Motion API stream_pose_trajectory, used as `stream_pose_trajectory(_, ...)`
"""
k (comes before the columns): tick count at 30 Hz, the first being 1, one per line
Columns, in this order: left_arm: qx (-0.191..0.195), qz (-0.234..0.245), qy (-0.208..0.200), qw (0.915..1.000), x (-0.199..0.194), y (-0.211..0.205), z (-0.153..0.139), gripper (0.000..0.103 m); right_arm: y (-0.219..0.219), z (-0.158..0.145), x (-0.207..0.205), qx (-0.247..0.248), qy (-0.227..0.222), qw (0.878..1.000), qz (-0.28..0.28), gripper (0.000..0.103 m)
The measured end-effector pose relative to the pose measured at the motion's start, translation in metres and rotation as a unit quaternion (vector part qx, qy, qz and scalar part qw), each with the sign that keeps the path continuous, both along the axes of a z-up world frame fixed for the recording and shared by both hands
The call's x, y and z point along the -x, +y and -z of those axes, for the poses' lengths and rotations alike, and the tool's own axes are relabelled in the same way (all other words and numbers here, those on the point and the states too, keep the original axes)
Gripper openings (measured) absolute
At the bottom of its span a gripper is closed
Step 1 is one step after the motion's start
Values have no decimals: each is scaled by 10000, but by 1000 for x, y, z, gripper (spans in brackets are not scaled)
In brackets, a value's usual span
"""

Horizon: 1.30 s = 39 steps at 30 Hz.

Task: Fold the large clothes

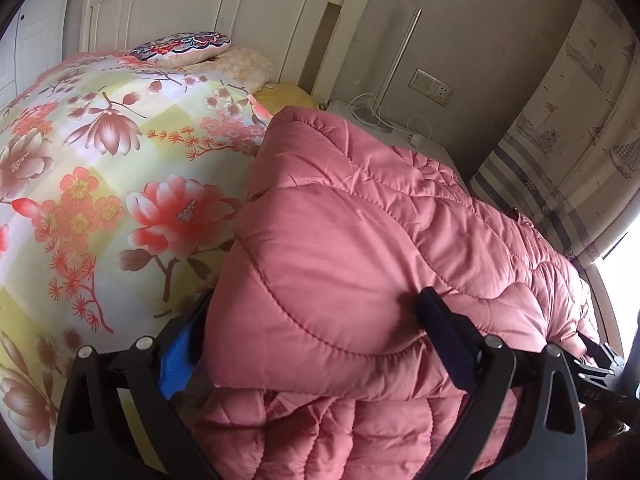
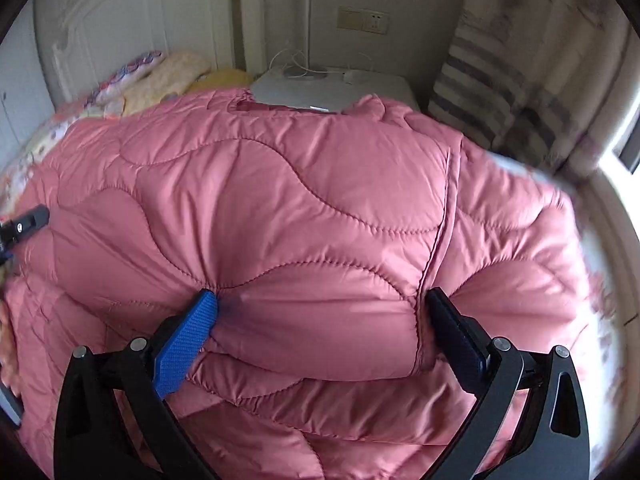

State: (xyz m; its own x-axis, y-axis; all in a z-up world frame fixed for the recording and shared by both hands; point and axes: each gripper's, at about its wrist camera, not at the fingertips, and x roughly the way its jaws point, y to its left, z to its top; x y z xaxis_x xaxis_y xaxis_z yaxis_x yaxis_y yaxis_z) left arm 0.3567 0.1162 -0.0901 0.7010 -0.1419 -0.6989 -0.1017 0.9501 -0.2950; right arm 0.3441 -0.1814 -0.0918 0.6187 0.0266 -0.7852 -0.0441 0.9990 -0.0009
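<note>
Bed (image 1: 80, 208): covered by a floral quilt in pink, red and pale yellow-green, white panelled headboard (image 1: 208, 4) at its far end. Pink quilted coat (image 1: 360, 240): large padded garment with wavy stitching, lying on the bed toward its right side, doubled over so one thick layer rests upon another; in the right wrist view its collar edge points toward the nightstand. Curtain (image 1: 568, 128): striped and printed with boats, hanging at the right by a bright window. Nightstand (image 2: 320, 88): white, beside the headboard, carrying white cables and a lamp base. Pillows (image 1: 224, 60): a cream one and a patterned one stacked by the headboard. Left gripper (image 1: 312, 320): jaws spread wide, straddling the folded edge of the coat, its right finger denting the fabric, no clamp evident. Right gripper (image 2: 320, 316): jaws wide apart, both pads pressed into a fat fold of the coat, grasping it. Wall socket (image 1: 432, 86): above the nightstand.
</note>
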Motion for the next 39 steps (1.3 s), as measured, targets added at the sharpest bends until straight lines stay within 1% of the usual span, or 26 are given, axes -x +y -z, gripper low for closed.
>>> stream_pose_trajectory(2, 21, -4, 36, 10000, -1, 0, 1, 98, -10, -7, 7, -307, -32, 9995, 96, 98)
stream_pose_trajectory(6, 17, -6, 54, 10000, -1, 0, 1, 98, -38, -23, 26, -865, -483, 9940, 464, 98)
stream_pose_trajectory(8, -11, 4, 50, 10000, -2, 0, 1, 98, -51, -19, 25, -1168, -382, 9899, 703, 98)
stream_pose_trajectory(10, -20, 4, 50, 10000, -2, 0, 1, 98, -54, -7, 16, -1285, -112, 9891, 713, 97)
stream_pose_trajectory(11, -12, -2, 47, 10000, -2, 0, 1, 98, -52, -5, 14, -1248, -102, 9901, 634, 90)
stream_pose_trajectory(12, 3, -7, 46, 10000, -2, 0, 1, 98, -46, -6, 13, -1174, -160, 9916, 510, 81)
stream_pose_trajectory(13, 14, -14, 46, 10000, -2, 0, 1, 98, -39, -7, 14, -1162, -224, 9923, 362, 61)
stream_pose_trajectory(14, 12, -47, 48, 10000, -3, 0, 1, 98, -34, -10, 15, -1166, -290, 9925, 245, 47)
stream_pose_trajectory(16, 30, -113, -1, 9999, -1, 2, 0, 98, -27, -19, 24, -958, -562, 9936, 194, 24)
stream_pose_trajectory(17, 59, -143, -96, 9998, 2, 4, -2, 98, -26, -26, 30, -895, -759, 9930, 163, 18)
stream_pose_trajectory(18, 77, -176, -211, 9996, 6, 5, -5, 98, -25, -34, 38, -875, -935, 9917, 139, 17)
stream_pose_trajectory(20, 103, -289, -623, 9976, 18, 8, -15, 100, -28, -49, 56, -794, -1262, 9887, 179, 15)
stream_pose_trajectory(21, 107, -314, -812, 9961, 23, 8, -19, 101, -31, -55, 63, -763, -1360, 9875, 229, 15)
stream_pose_trajectory(22, 109, -307, -899, 9954, 26, 8, -21, 101, -35, -57, 69, -759, -1414, 9866, 291, 15)
stream_pose_trajectory(23, 108, -247, -959, 9950, 27, 6, -22, 101, -40, -57, 74, -789, -1407, 9862, 380, 15)
stream_pose_trajectory(25, 79, -83, -905, 9958, 24, 1, -21, 101, -52, -50, 77, -843, -1252, 9868, 589, 15)
stream_pose_trajectory(27, 62, 231, -647, 9976, 16, -8, -16, 101, -63, -38, 74, -831, -1038, 9877, 818, 15)
stream_pose_trajectory(28, 59, 419, -404, 9983, 9, -14, -10, 101, -69, -26, 70, -867, -800, 9888, 911, 16)
stream_pose_trajectory(30, -23, 615, 122, 9980, -4, -23, 2, 101, -74, -12, 59, -868, -387, 9913, 910, 29)
stream_pose_trajectory(31, -58, 608, 260, 9978, -8, -24, 5, 101, -74, -11, 58, -861, -352, 9916, 896, 48)
stream_pose_trajectory(32, -48, 589, 264, 9979, -8, -23, 6, 101, -73, -15, 59, -809, -394, 9918, 906, 76)
stream_pose_trajectory(33, -6, 567, 252, 9981, -8, -22, 6, 101, -71, -22, 62, -696, -485, 9916, 973, 87)
stream_pose_trajectory(34, 18, 562, 242, 9981, -8, -21, 6, 101, -69, -32, 67, -564, -720, 9900, 1075, 90)
stream_pose_trajectory(36, -1, 560, 248, 9981, -8, -21, 6, 101, -60, -51, 75, -354, -1165, 9871, 1042, 90)
stream_pose_trajectory(37, -31, 557, 258, 9981, -9, -22, 6, 101, -51, -60, 76, -255, -1306, 9870, 897, 90)
stream_pose_trajectory(39, -32, 557, 251, 9981, -6, -21, 5, 101, -30, -69, 70, -42, -1410, 9885, 541, 90)
